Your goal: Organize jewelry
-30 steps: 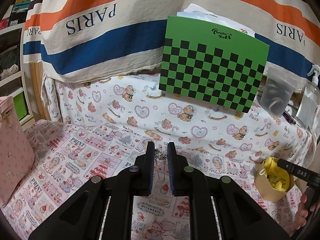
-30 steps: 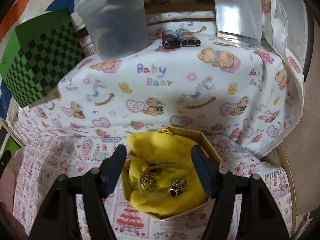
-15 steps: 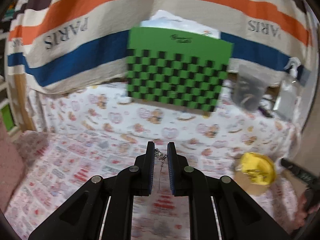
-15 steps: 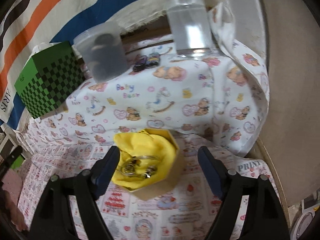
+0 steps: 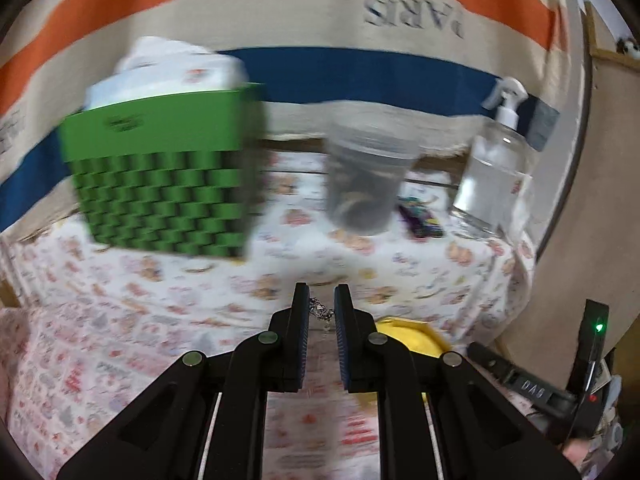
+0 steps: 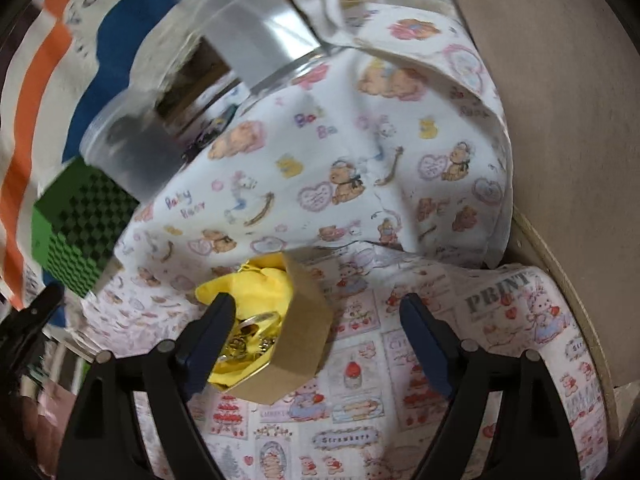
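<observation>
My left gripper (image 5: 320,300) is shut on a thin silver chain (image 5: 320,312) that hangs between its fingertips above the printed cloth. A brown cardboard box (image 6: 298,344) lined with yellow cloth (image 6: 248,286) holds several rings and a bangle (image 6: 248,336). In the left wrist view the yellow-lined box (image 5: 404,332) shows just right of my left fingers. My right gripper (image 6: 316,312) is open, its left finger over the box's yellow lining and its right finger over bare cloth. The box is tilted in the right wrist view.
A green checkered box (image 5: 160,184), a clear plastic tub (image 5: 366,184), a spray bottle (image 5: 494,176) and two lighters (image 5: 420,220) stand on the raised shelf behind. A beige wall (image 6: 568,120) is close on the right. The other gripper's handle (image 5: 560,392) is at lower right.
My left gripper has swung to the right with the chain, toward the yellow-lined box. My right gripper has drawn back and rolled, so the box now sits left of centre between its fingers.
</observation>
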